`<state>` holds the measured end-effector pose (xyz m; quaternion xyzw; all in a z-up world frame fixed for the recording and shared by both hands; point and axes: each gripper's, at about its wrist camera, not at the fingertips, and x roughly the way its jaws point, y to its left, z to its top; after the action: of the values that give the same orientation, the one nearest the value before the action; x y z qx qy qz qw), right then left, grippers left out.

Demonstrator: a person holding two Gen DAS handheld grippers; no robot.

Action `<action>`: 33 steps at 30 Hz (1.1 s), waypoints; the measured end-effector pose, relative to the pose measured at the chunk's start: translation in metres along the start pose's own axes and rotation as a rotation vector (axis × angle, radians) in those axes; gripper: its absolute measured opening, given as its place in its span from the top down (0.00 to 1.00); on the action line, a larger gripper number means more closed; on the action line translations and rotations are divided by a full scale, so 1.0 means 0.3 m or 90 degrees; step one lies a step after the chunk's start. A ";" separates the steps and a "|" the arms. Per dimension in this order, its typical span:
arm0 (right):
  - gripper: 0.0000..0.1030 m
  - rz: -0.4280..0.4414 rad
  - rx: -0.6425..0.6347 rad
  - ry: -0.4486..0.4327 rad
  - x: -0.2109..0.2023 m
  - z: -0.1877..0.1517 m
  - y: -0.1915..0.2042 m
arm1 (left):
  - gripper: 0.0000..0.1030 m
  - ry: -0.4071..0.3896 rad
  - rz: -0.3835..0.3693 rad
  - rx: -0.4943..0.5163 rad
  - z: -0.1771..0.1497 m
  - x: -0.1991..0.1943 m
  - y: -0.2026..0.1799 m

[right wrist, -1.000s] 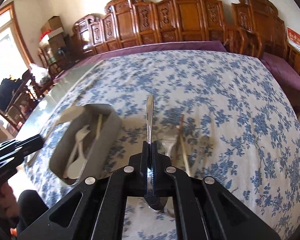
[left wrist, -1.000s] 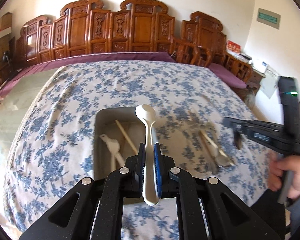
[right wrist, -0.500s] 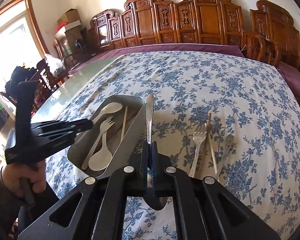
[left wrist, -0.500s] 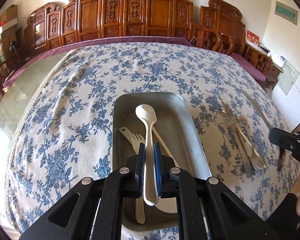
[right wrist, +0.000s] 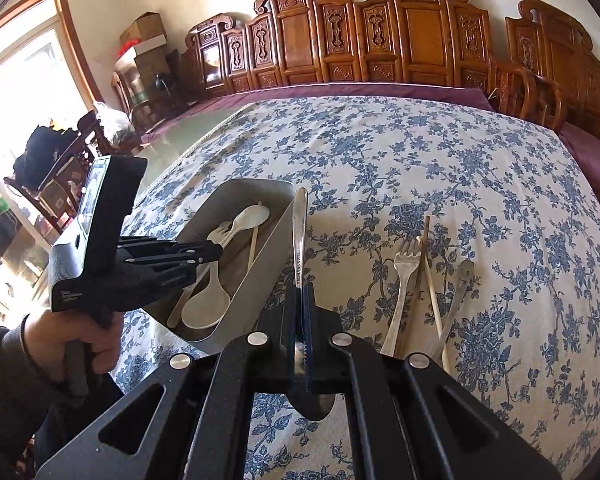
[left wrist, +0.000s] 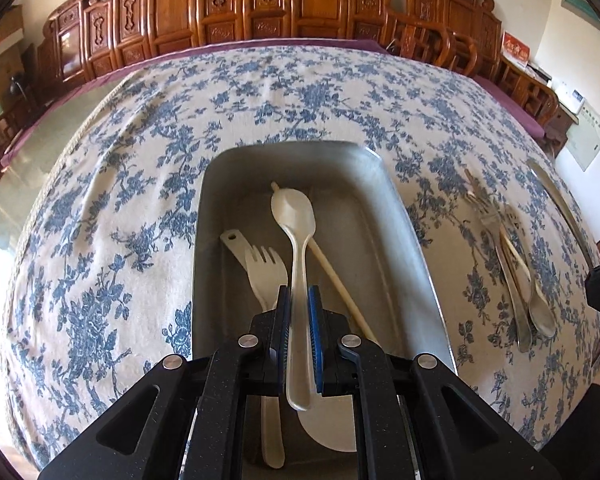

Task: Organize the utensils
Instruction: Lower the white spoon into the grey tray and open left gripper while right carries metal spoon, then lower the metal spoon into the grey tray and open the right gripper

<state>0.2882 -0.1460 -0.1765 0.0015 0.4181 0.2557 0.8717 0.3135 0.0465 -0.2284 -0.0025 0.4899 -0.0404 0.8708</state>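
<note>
In the last second I had swung my left claw [left wrist: 299, 340] in from above the cloth until it hung right over the metal tray [left wrist: 404, 224], and by this moment the white spoon [left wrist: 296, 240] pinched between its blue pads was low inside the tray, bowl pointing away from me, close over the white fork [left wrist: 266, 270] and the pale chopstick [left wrist: 336, 276] that already lay on the tray floor. Whether the spoon's bowl touched the bottom I could not tell. The claw was narrow, shut on the spoon's handle, so the spoon had not been let go. My right claw [right wrist: 302, 320] had drifted leftward over the same second and now sat just beside the tray's near long wall, clamped tight on the bowl end of a steel spoon [right wrist: 299, 236] whose handle stuck forward along the rim [right wrist: 276, 224]. Out on the flowered worktop [right wrist: 440, 152] to the right, a steel fork [right wrist: 400, 280], a pair of chopsticks [right wrist: 430, 276] and another piece of steel cutlery [right wrist: 458, 292] waited in a loose bundle. I judged the white spoon was one release away from being stowed, the steel spoon next in line, and the sorting roughly halfway through.
</note>
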 end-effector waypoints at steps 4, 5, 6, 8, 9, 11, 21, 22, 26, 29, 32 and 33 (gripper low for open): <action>0.96 0.004 -0.003 0.002 0.007 0.000 0.015 | 0.92 -0.004 -0.003 -0.002 -0.003 -0.020 0.011; 0.96 0.004 -0.003 0.002 0.009 0.002 0.018 | 0.92 -0.005 -0.003 -0.001 -0.003 -0.026 0.014; 0.96 0.005 -0.004 0.002 0.010 0.003 0.024 | 0.92 -0.008 -0.003 0.001 -0.005 -0.039 0.018; 0.96 0.006 -0.007 0.002 0.011 0.006 0.036 | 0.92 -0.011 -0.005 0.003 -0.006 -0.059 0.022; 0.96 0.007 -0.009 0.001 0.012 0.010 0.046 | 0.91 -0.016 -0.004 0.006 -0.007 -0.076 0.025; 0.96 0.008 -0.012 0.001 0.014 0.017 0.064 | 0.91 -0.026 -0.004 0.014 -0.010 -0.113 0.033; 0.96 0.013 -0.032 0.000 0.043 0.066 0.168 | 0.87 -0.068 0.000 0.021 -0.030 -0.285 0.120; 0.96 0.012 -0.034 0.001 0.049 0.071 0.177 | 0.83 -0.072 0.000 0.020 -0.032 -0.303 0.132; 0.96 0.010 -0.037 0.007 0.077 0.086 0.211 | 0.81 -0.088 -0.001 0.018 -0.044 -0.358 0.170; 0.96 0.007 -0.039 0.012 0.100 0.096 0.234 | 0.72 -0.099 -0.005 0.012 -0.057 -0.391 0.195; 0.96 0.007 -0.039 0.019 0.125 0.102 0.250 | 0.57 -0.108 -0.007 0.006 -0.070 -0.413 0.218; 0.96 0.006 -0.038 0.021 0.135 0.104 0.256 | 0.53 -0.110 -0.006 0.003 -0.074 -0.417 0.226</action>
<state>0.2979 -0.0547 -0.1691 -0.0271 0.4248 0.2724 0.8629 0.2345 0.1239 -0.1361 -0.0062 0.4129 -0.0452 0.9096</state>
